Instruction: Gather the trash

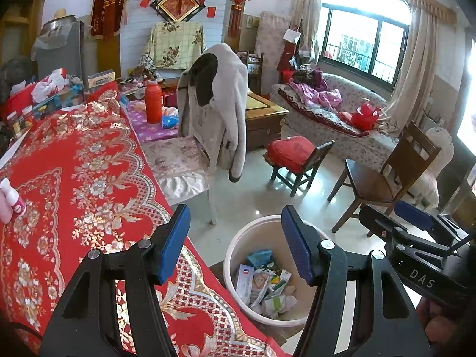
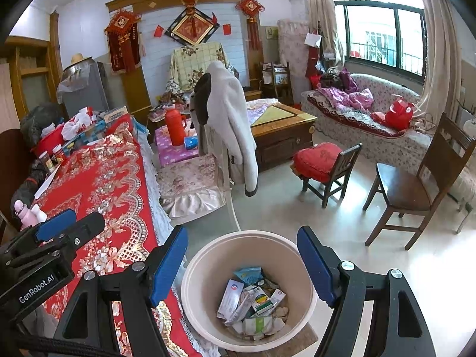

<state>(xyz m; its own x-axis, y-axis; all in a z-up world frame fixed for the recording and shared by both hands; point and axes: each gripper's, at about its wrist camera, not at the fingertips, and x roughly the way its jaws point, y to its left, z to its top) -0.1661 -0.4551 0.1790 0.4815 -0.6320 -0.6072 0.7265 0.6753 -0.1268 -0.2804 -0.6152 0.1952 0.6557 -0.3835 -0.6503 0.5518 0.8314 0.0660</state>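
Note:
A cream round bin (image 1: 235, 255) (image 2: 205, 261) stands on the floor beside the table, holding several small boxes and wrappers (image 1: 264, 285) (image 2: 253, 300). My left gripper (image 1: 235, 244) is open and empty, over the table's edge and the bin's left rim. My right gripper (image 2: 242, 264) is open and empty, directly above the bin. Each gripper shows in the other's view: the right one at the right edge (image 1: 416, 232), the left one at the lower left (image 2: 59, 232).
The table with a red and gold floral cloth (image 1: 74, 193) (image 2: 104, 184) lies to the left, with pink bottles (image 1: 9, 199) (image 2: 26, 211) and clutter at its far end. A chair with a grey coat (image 1: 220, 110), a small chair with a red cushion (image 1: 294, 157), a wooden chair (image 1: 383, 175) and a sofa stand beyond.

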